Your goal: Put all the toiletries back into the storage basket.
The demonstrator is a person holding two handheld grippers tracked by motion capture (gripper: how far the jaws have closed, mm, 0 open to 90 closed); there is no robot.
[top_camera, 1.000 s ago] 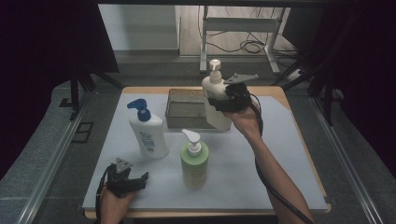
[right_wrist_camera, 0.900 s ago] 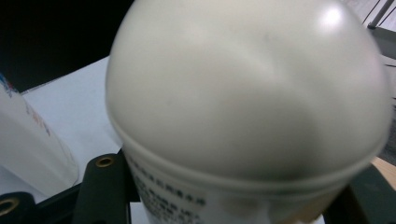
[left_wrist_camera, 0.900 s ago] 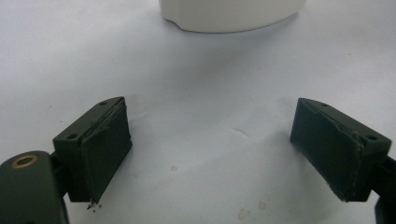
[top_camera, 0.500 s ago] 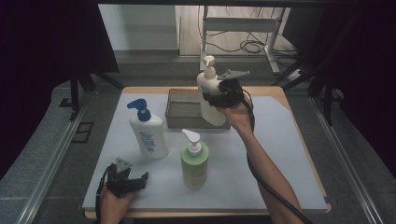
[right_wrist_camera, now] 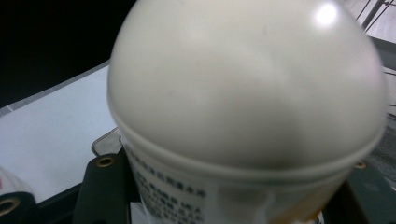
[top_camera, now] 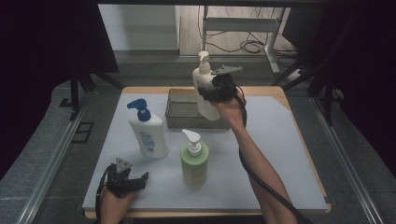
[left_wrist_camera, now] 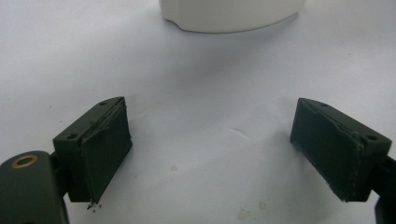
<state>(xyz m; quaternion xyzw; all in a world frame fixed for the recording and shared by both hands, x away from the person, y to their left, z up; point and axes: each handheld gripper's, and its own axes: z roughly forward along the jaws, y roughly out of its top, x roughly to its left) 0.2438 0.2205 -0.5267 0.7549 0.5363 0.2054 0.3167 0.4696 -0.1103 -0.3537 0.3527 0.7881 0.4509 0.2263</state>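
Right claw (top_camera: 208,91) is pinching the cream pump bottle (top_camera: 204,95) by its body, upright, held in the air over the metal tray (top_camera: 180,109). The bottle's lower end overlaps the tray's right half in the high view; can't tell if it touches the tray floor. In the right gripper view the bottle's rounded shoulder (right_wrist_camera: 247,88) sits right in front of the lens, printed label below it, black jaws hugging both sides.

Everything else relative to the tray:
- White bottle with blue pump (top_camera: 148,130): upright on the bench (top_camera: 280,154), just in front and to the left of the tray.
- Green bottle with white pump (top_camera: 194,161): upright, further in front of the tray, roughly under its middle, near the white bottle but apart.
- Left claw (top_camera: 135,179): well in front and left of the tray, near the bench's front edge, low over the white mat.

Left claw (left_wrist_camera: 210,149) is spread wide, nothing between the pads. The base of a white bottle (left_wrist_camera: 231,14) shows ahead of it, apart from it.
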